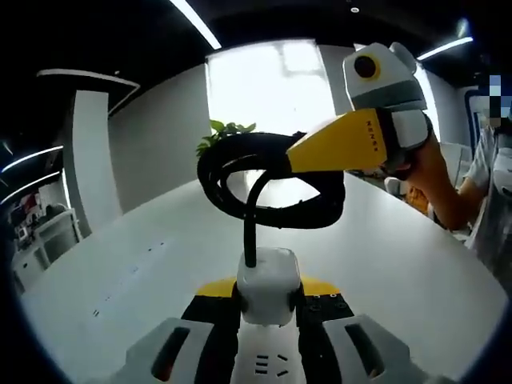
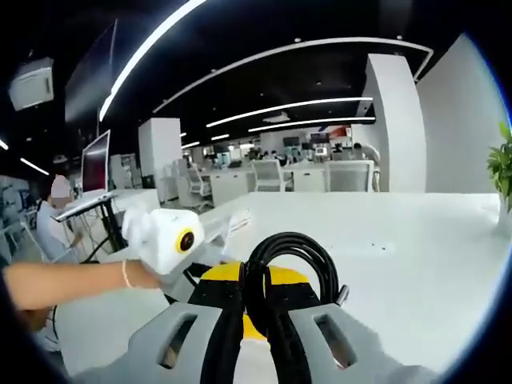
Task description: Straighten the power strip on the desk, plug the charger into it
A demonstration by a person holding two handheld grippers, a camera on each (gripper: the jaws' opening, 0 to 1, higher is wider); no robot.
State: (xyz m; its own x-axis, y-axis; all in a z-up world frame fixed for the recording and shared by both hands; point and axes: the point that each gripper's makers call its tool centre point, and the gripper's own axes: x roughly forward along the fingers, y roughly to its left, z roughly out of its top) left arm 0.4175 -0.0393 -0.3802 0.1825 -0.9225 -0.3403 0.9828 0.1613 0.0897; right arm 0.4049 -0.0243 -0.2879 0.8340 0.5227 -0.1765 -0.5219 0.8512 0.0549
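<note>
Your left gripper (image 1: 268, 340) is clenched on the power strip (image 1: 268, 320): in the left gripper view its jaws press the white strip from both sides, w/ the sockets showing at the bottom and the strip's blocky end sticking up between the jaw tips. The black cable (image 1: 250, 220) leaves that end, rises and runs into a coil (image 1: 272, 180) held up above the white desk (image 1: 416, 264).

Your right gripper (image 2: 256, 316) is grasping that coil. In the left gripper view it comes in from the right (image 1: 320, 152), yellow jaw across the loops, your hand (image 1: 428, 172) behind it. In the right gripper view the black loops (image 2: 292, 264) sit between its jaws, squeezed, standing up over the yellow parts. The left gripper (image 2: 172, 236) shows there on the left, w/ your forearm (image 2: 72, 284) reaching in.

Charger: can't tell where it is. A green plant (image 1: 220, 132) stands beyond the coil at the desk's far end. A person (image 2: 56, 220) sits at a monitor (image 2: 94, 164) in the bkgd.
</note>
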